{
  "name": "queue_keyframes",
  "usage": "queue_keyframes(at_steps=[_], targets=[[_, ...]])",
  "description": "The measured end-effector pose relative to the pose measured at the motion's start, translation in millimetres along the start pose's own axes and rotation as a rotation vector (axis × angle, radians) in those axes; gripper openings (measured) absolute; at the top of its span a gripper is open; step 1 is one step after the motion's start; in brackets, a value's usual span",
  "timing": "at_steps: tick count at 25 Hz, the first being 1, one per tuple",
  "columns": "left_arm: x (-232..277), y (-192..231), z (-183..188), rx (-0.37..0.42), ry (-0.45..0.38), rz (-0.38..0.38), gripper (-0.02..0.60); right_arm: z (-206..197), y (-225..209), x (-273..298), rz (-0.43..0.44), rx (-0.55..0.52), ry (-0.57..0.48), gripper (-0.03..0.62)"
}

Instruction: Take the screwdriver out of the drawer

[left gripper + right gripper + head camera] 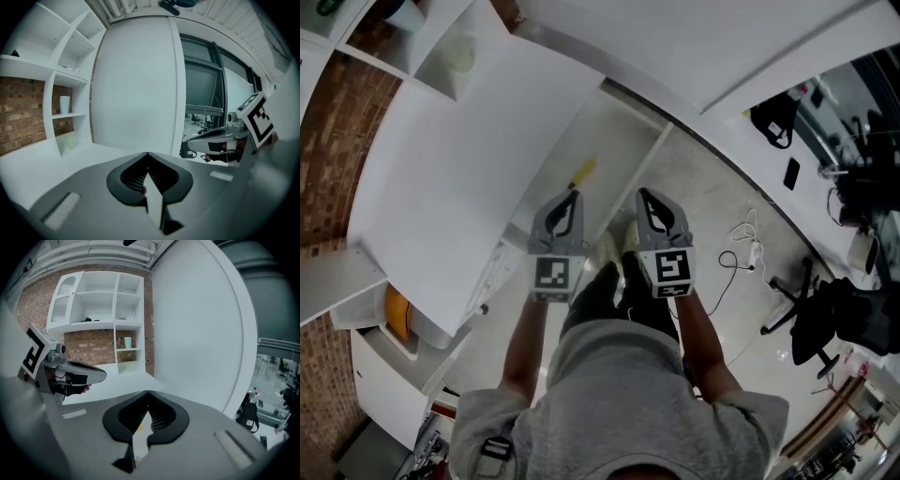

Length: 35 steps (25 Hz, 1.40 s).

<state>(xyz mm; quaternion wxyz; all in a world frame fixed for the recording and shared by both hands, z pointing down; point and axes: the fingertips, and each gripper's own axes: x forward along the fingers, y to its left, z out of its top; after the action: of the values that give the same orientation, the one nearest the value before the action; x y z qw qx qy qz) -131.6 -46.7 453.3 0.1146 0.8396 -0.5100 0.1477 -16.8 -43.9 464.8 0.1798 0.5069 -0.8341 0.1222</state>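
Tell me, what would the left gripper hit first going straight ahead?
Likely the yellow screwdriver in the drawer, just beyond the left gripper; depth is unclear, so it might pass over to the white panel.

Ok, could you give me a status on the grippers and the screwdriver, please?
Both jaws shut, empty: left gripper, right gripper. Yellow screwdriver lies in open drawer, just ahead, untouched. Nothing blocking it.
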Motion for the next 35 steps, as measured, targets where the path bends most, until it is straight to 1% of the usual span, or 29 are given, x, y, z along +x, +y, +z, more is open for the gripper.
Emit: queue_keyframes(at_steps=[5,12,15,18,22,24,28,30,33,35], targets=[[22,15,-30,-0.027,0.039,0.003,0.011,-23,1,33,0.023,0.02,0.046,0.003],[55,31,-75,-0.041,0.132,0.019,0.012,-66,-5,79,0.064,0.057,0.136,0.003],[70,34,-92,-0.04,0.152,0.013,0.011,-84,-4,96,0.083,0.068,0.17,0.003],[83,37,-108,-0.062,0.175,0.012,0.011,-99,-3,111,0.102,0.084,0.195,0.003],[102,39,-131,-0.085,0.211,-0.014,0.012,-111,-5,129,0.125,0.097,0.217,0.003],[112,39,-147,-0.094,0.243,-0.022,0.012,-114,-6,135,0.136,0.104,0.224,0.003],[126,42,-174,-0.076,0.291,-0.04,0.014,-119,-11,143,0.146,0.11,0.236,0.003],[132,42,-183,-0.08,0.327,-0.055,0.083,-120,-14,147,0.149,0.121,0.24,0.003],[139,47,-200,-0.065,0.403,-0.039,0.085,-120,-19,152,0.15,0.133,0.241,0.003],[143,49,-212,-0.047,0.441,-0.033,0.112,-122,-22,153,0.15,0.136,0.25,0.003]])
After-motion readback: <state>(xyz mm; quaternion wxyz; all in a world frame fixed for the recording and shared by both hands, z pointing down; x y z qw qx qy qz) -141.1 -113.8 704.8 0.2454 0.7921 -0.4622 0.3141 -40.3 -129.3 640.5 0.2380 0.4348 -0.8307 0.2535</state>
